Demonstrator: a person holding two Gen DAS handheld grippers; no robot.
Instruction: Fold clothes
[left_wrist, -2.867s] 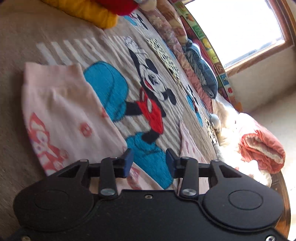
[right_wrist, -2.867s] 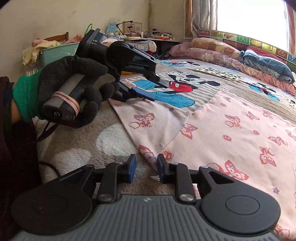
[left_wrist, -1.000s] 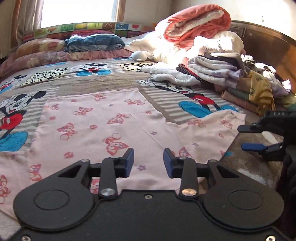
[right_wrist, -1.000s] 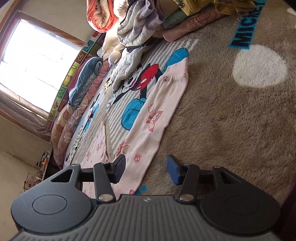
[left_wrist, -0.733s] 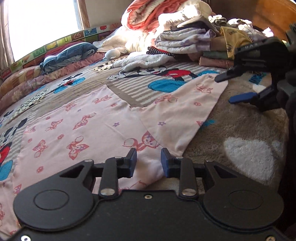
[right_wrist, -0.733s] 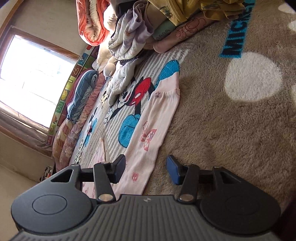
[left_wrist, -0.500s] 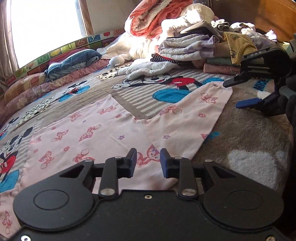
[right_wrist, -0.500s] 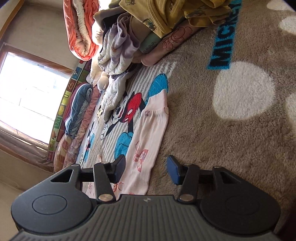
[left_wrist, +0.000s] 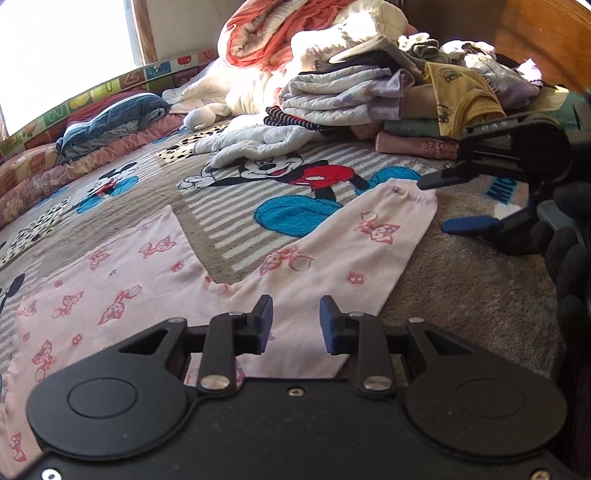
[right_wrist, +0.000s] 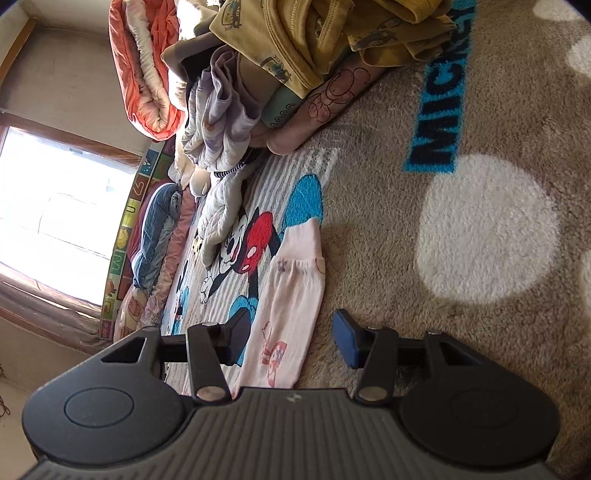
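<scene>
pink top (left_wrist: 155, 280) spread flat on blanket (left_wrist: 461, 295); step looks like sleeve fold; right gripper (right_wrist: 291, 332) wide open straddling sleeve (right_wrist: 295, 295) near cuff; left gripper (left_wrist: 295, 319) part open, empty, low over armpit; next probably pinch cuff, swing sleeve inward

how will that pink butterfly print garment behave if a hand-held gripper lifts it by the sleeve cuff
The pink garment lies thin and flat on the plush blanket, so it will probably drape limply. It looks light, so the rest should trail along. The fuzzy pile may drag on it slightly.
</scene>
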